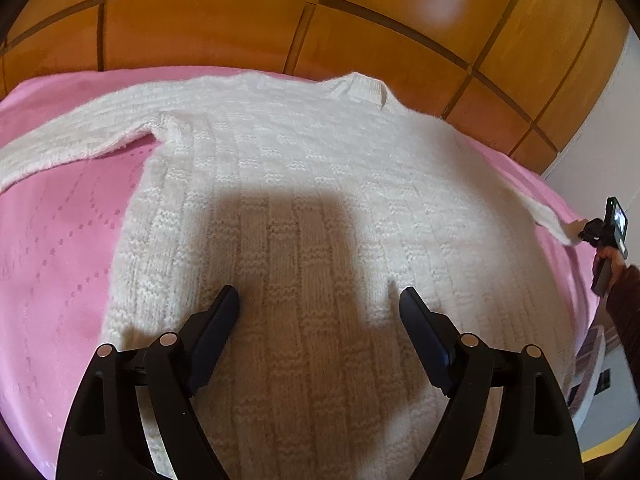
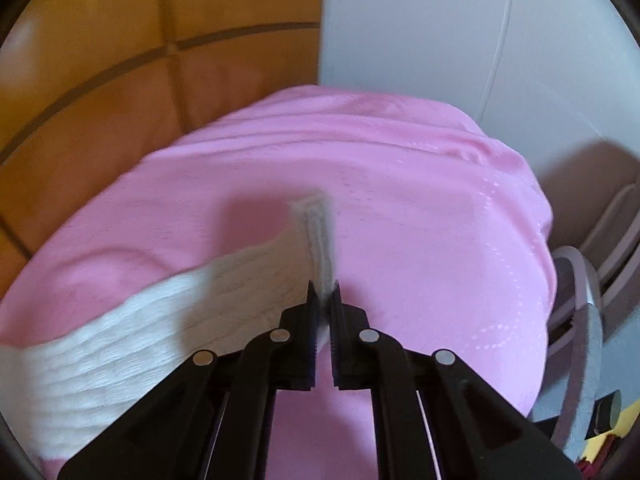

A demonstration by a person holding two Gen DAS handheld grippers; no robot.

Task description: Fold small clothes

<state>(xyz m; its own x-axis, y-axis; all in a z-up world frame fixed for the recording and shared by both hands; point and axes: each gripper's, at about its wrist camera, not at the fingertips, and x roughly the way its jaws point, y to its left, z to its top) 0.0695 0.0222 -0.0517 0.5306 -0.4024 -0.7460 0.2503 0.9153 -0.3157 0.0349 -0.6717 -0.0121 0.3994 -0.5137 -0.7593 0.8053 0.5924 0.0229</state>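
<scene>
Pink bedspread (image 1: 60, 240), white sweater (image 1: 300, 200) spread flat

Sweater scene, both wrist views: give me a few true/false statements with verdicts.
1. The right gripper is shut on the cuff of a sleeve. True.
2. The left gripper is clamped on the hem. False: its jaws stand open over the sweater, nothing between them.
3. The sweater lies on a pink sheet. True.
4. Both sleeves are already folded across the body. False: the other sleeve lies spread out to the side, and the pinched one is stretched outward.
5. The collar is on the far side, toward the wooden headboard. True.
</scene>
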